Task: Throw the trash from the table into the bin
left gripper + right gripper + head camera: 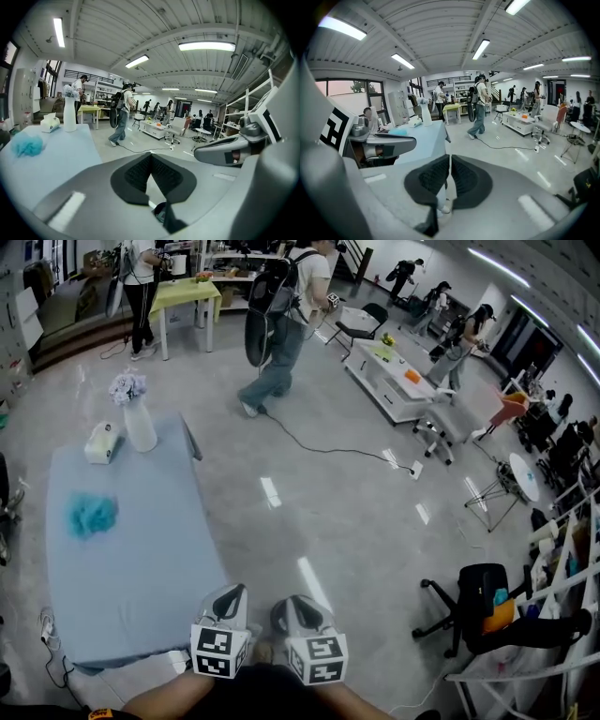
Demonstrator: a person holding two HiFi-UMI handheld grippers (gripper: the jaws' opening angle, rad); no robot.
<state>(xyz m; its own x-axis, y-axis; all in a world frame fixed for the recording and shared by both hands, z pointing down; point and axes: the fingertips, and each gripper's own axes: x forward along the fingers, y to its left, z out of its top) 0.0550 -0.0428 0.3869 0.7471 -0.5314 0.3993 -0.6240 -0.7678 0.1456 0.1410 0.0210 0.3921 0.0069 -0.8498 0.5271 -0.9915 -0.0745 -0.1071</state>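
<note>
Left gripper (232,592): I held it low at the near edge of the head view, by the near right corner of the counter (141,563), with its marker cube towards me. Its fingers (136,174) met at the tips and held nothing; only floor showed past them.

Right gripper (291,604): I held it just beside the left one, over the grey floor (328,512) and clear of the counter. Its fingers (433,178) were pressed together and empty.

Counter: long, under a pale blue cloth, and it ran away from me on my left.

Teal wad of trash (92,515): one crumpled, fluffy lump. It lay on the cloth towards the counter's left edge, about midway along and well apart from both grippers.

Tissue box (101,442): white, at the far left end of the counter.

Vase (140,426): white, upright and holding pale flowers. It stood just right of the tissue box.

Cable (328,448): black, and it trailed across the open floor beyond the counter.

Office chair (480,601): black, with something orange on it, off to my right beside shelving.

Person with a backpack (281,324): stood mid-room on the floor, with others further back among tables.
</note>
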